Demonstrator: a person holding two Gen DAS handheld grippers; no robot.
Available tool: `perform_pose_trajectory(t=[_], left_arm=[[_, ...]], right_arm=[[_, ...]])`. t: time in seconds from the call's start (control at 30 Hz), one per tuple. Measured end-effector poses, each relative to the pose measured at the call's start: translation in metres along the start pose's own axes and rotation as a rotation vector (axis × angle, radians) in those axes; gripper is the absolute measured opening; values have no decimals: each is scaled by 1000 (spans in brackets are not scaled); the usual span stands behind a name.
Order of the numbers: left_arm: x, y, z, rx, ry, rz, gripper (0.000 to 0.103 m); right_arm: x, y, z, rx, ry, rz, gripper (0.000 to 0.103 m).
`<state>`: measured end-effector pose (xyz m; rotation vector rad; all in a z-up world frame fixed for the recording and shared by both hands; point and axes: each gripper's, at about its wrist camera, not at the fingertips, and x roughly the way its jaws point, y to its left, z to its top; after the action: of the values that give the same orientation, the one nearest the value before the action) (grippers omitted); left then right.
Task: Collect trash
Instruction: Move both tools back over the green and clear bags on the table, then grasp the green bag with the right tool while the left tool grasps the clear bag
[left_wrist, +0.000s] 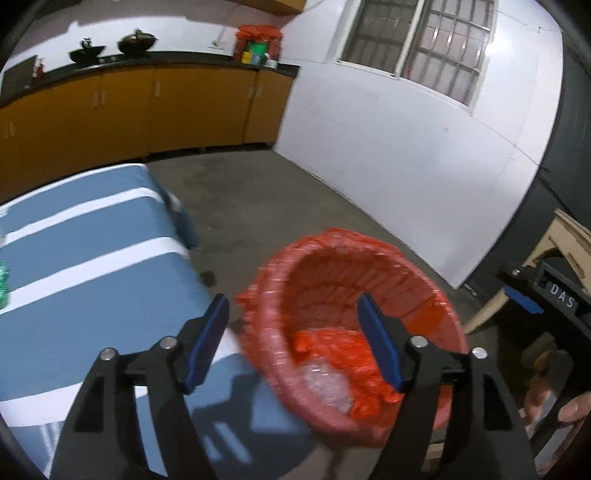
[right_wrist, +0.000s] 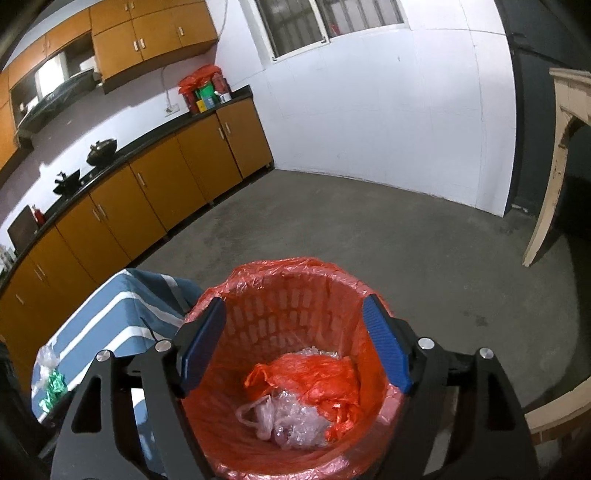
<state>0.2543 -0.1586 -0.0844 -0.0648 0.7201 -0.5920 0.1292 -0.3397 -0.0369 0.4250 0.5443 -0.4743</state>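
A red basket lined with an orange bag (left_wrist: 424, 295) (right_wrist: 295, 288) stands on the floor beside the blue-and-white striped table (left_wrist: 92, 273) (right_wrist: 110, 317). Inside lie a crumpled orange bag (right_wrist: 317, 384) (left_wrist: 332, 343) and clear plastic wrap (right_wrist: 295, 421) (left_wrist: 327, 384). My left gripper (left_wrist: 295, 332) is open and empty above the basket's near rim. My right gripper (right_wrist: 295, 339) is open and empty, right over the basket's mouth. A green foil wrapper (right_wrist: 53, 387) (left_wrist: 3, 284) and a clear bag (right_wrist: 46, 358) lie on the table.
Orange cabinets with a black counter (left_wrist: 147, 59) (right_wrist: 122, 155) run along the far wall, with pots and an orange bag on top. White wall with a barred window (left_wrist: 424, 40). A wooden frame (right_wrist: 554, 166) and dark equipment (left_wrist: 554, 295) stand at right. Bare concrete floor (right_wrist: 369, 229).
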Motion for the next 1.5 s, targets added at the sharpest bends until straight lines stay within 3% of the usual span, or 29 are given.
perform_pose_trajectory(t=[0.07,0.3,0.43,0.93,1.17,1.37,1.5], left_arm=[[-10,12,-3,-8,-13,39,78],[-52,59,-15,-38,-92,209,85],[-79,95,-26,-78,-131,319,88],[-196,244,-73,-317,-216,712,95],[-247,289,-87,-403,-278,802,95],[-270,317,-92,-487,-321,828,95],[-274,335,-91,-532,-333,828,95]], right_arm=[[1,7,-2,-29,6,7,76],[-2,45,-11,-157,-14,34,92],[-2,80,-20,-243,-13,72,93],[4,271,-94,-517,92,457,93],[26,368,-142,-606,210,581,86],[44,417,-174,-655,294,603,80],[49,438,-187,-704,301,583,80]])
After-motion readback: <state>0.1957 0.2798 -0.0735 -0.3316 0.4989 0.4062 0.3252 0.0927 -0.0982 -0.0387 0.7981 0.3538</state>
